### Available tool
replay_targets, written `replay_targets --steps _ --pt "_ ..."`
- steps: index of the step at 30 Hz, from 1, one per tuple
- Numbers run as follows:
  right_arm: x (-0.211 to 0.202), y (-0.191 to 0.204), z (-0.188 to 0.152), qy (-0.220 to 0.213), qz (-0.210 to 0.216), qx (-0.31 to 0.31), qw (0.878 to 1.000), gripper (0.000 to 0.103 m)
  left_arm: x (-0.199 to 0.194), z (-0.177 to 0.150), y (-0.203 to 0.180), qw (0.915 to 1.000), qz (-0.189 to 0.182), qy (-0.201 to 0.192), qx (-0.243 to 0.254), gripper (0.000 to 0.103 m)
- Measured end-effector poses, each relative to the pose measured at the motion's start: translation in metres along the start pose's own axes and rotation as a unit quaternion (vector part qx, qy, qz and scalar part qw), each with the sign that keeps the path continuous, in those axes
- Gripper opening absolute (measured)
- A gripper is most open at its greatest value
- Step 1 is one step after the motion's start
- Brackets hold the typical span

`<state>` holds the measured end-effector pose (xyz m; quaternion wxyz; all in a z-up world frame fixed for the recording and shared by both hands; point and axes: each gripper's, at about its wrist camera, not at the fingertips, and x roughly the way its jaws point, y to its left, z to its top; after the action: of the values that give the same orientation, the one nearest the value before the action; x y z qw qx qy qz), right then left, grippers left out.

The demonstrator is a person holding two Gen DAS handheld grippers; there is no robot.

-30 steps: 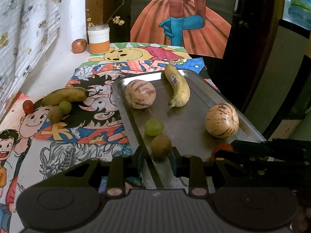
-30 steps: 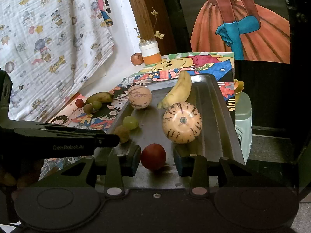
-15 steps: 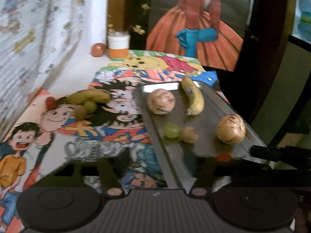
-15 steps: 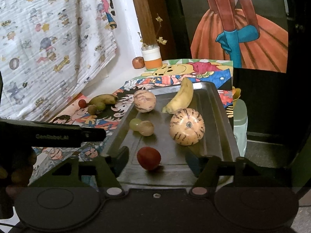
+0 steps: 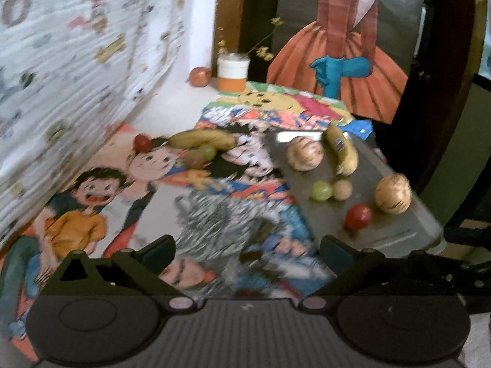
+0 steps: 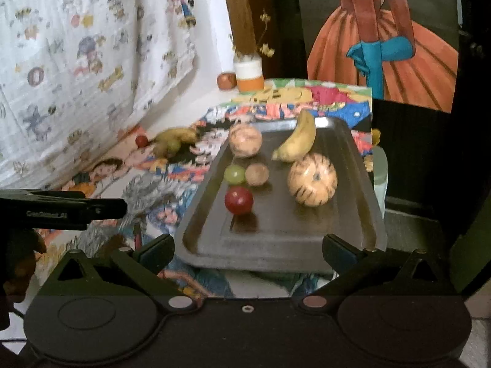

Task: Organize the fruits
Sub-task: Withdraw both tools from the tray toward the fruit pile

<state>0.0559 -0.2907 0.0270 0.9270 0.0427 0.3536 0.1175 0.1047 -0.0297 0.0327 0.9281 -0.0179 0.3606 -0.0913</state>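
Note:
A metal tray [image 5: 396, 239] [image 6: 276, 245] holds two striped melons [image 5: 304, 154] [image 6: 312, 179], a banana [image 5: 342, 150] [image 6: 296, 141], a green grape [image 5: 321, 190] [image 6: 234, 174], a brown kiwi [image 5: 341, 189] [image 6: 257, 174] and a red fruit [image 5: 358, 216] [image 6: 238, 200]. On the cartoon cloth to the left lie another banana [image 5: 201, 139], a green grape [image 5: 208, 152], a kiwi [image 5: 193, 159] and a small red fruit [image 5: 142, 142]. My left gripper [image 5: 247, 250] is open and empty above the cloth. My right gripper [image 6: 247, 250] is open and empty before the tray's near edge.
A white and orange jar [image 5: 232, 73] with dried flowers and a reddish fruit [image 5: 199, 76] stand at the back by the wall. A patterned curtain [image 5: 76, 76] hangs on the left. The table drops off right of the tray.
Both grippers opened and pulled back from the tray. The left let go of the kiwi, the right let go of the red fruit; both fruits now lie on the tray.

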Motion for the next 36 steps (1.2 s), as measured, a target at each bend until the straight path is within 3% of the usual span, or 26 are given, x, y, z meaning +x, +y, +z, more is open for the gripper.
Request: replay_targets --steps 9,14,21,29,36 --pt "0.002 0.021 0.004 0.082 0.018 -0.001 0.996 0.102 -0.006 -0.022 0.036 0.9976 0.045 0.049 -0.018 0.103" --pt "-0.006 0.036 0.026 0.097 0.058 0.003 0.994 0.102 -0.019 -0.018 0.053 0.9971 0.063 0.039 -0.021 0.103" --pt "-0.026 0.062 0.074 0.053 0.089 -0.056 0.993 0.102 -0.043 0.003 0.073 0.9971 0.072 0.0 -0.023 0.103" --pt "-0.025 0.079 0.121 -0.03 0.069 -0.143 0.987 0.102 -0.057 0.045 0.088 0.9935 0.092 -0.061 -0.025 0.103" --pt "-0.017 0.081 0.18 -0.076 0.076 -0.184 0.977 0.102 -0.048 0.068 0.087 0.9923 0.092 -0.078 -0.027 0.103"
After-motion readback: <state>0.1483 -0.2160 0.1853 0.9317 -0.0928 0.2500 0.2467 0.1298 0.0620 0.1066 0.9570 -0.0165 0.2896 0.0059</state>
